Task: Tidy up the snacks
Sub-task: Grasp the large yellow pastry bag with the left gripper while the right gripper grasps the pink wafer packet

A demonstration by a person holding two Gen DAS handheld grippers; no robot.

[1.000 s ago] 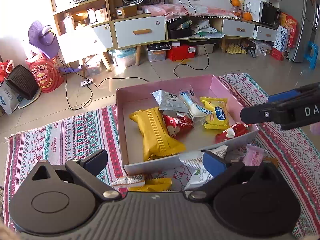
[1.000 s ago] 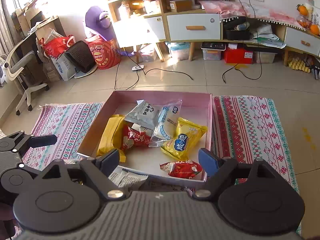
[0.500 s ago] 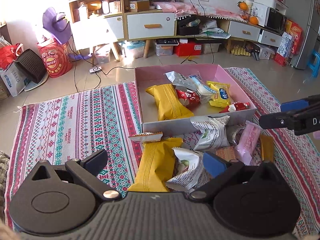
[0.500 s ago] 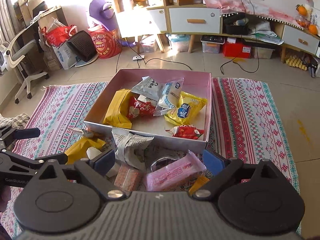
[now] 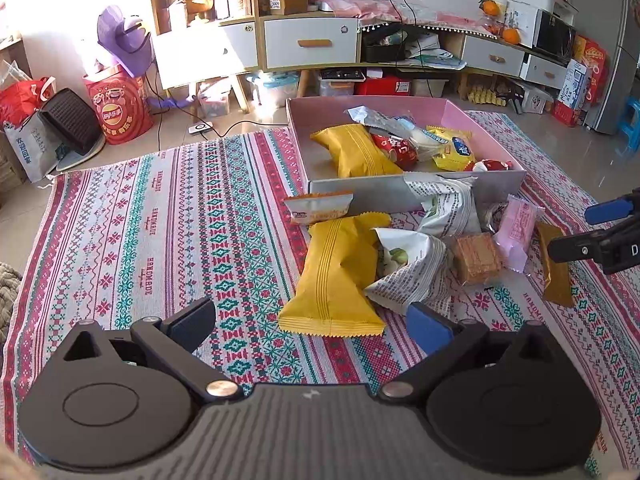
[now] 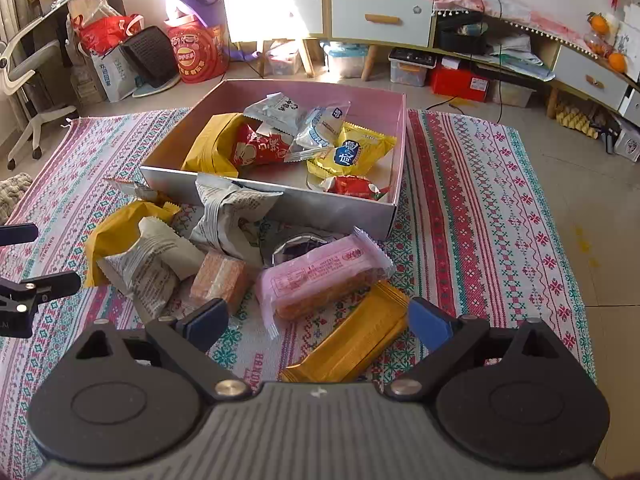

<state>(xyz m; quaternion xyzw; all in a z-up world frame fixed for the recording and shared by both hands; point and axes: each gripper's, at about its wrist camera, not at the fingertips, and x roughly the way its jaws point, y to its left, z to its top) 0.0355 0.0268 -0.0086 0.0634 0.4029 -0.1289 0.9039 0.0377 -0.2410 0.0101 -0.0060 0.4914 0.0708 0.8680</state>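
Observation:
A pink box [image 5: 416, 108] [image 6: 280, 208] on the patterned rug holds several snack packets. More snacks lie loose in front of it: a large yellow packet [image 5: 334, 276], white printed bags [image 5: 416, 268] [image 6: 232, 216], a wafer block [image 5: 478, 258] [image 6: 220, 276], a pink packet [image 5: 516, 228] [image 6: 324, 276] and a gold bar [image 5: 554, 268] [image 6: 360, 340]. My left gripper [image 5: 312, 322] is open and empty, just before the yellow packet. My right gripper [image 6: 318, 320] is open and empty, over the gold bar and the pink packet.
The rug [image 5: 160, 220] lies on a tiled floor. Behind the box stand a low cabinet [image 5: 312, 40], storage bins, cables and bags [image 5: 116, 108]. An office chair [image 6: 28, 80] stands at the far left in the right wrist view.
Both grippers have pulled back from the box and away from the floor, bringing the loose snacks in front of the box into view. Both stay open and empty.

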